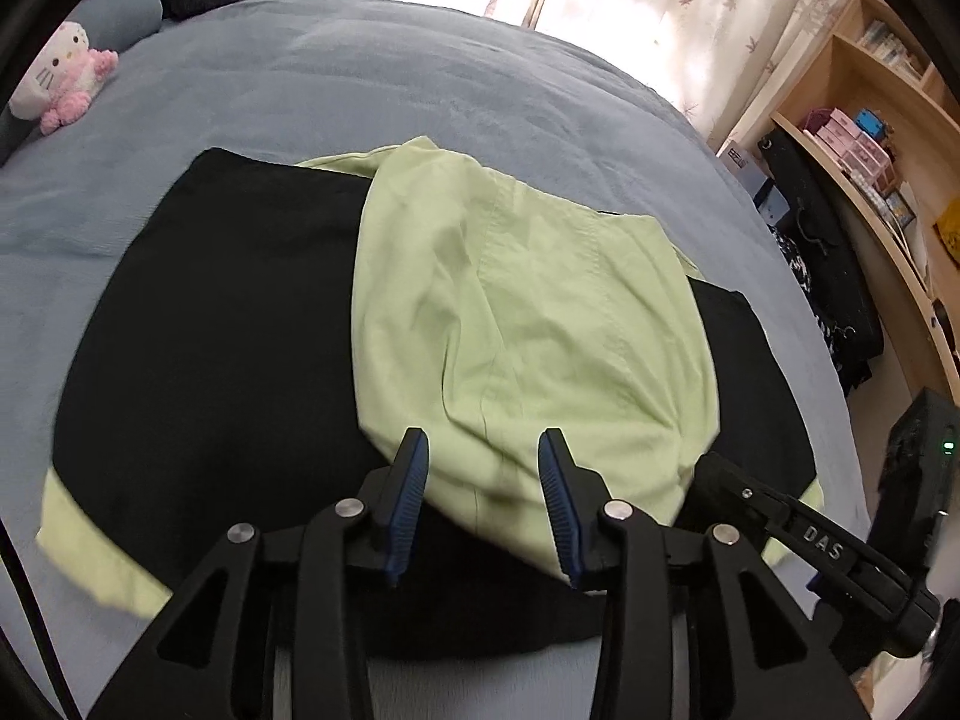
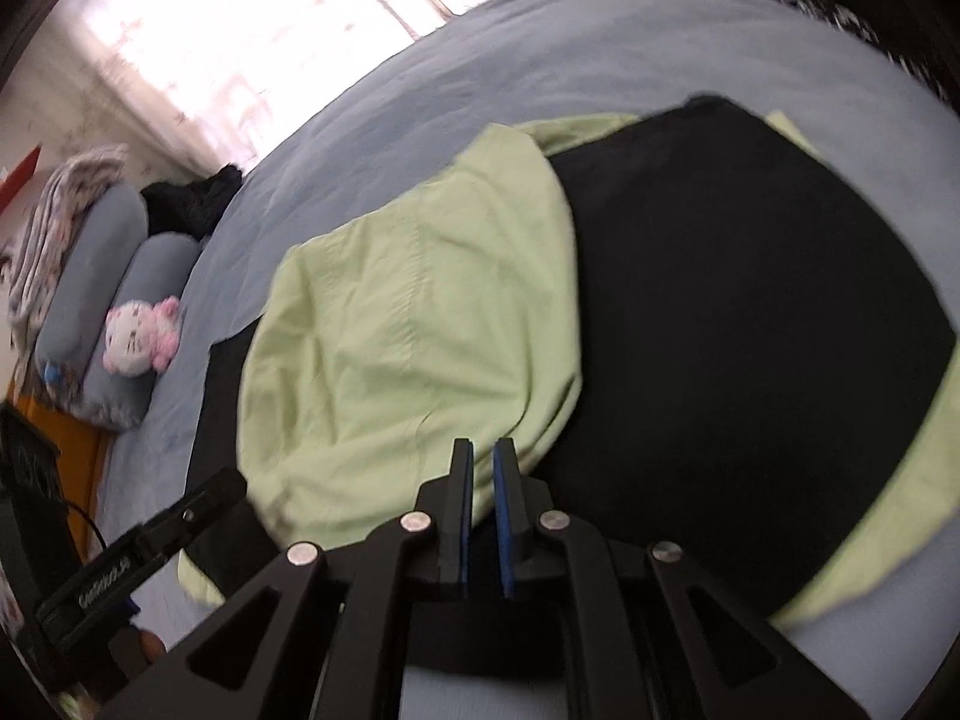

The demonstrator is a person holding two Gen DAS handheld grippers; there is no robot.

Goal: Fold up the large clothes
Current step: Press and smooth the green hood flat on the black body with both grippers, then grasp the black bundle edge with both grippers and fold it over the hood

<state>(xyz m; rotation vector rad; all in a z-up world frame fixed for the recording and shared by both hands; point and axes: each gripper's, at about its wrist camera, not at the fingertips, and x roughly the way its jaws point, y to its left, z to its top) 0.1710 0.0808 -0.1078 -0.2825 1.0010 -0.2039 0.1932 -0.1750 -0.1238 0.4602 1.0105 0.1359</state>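
On the blue bed [image 1: 420,72], the black and green garment [image 1: 210,330] is seen with 1 green part [image 1: 528,312] folded over toward 12 o'clock, more folds seem left, the left gripper [image 1: 483,450] is spread wide and empty, and the right gripper [image 2: 483,456] is nearly pressed together on nothing.

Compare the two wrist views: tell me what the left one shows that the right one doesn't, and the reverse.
Only the left wrist view shows the wooden shelving with boxes at the bedside.

Only the right wrist view shows the patterned blanket stacked on grey pillows.

Both show the black garment with the light green garment lying on it, the grey-blue bedspread, the pink-and-white plush toy, and the curtained window. The left hand-held gripper is open; the right hand-held gripper is nearly closed, gripping nothing visible.
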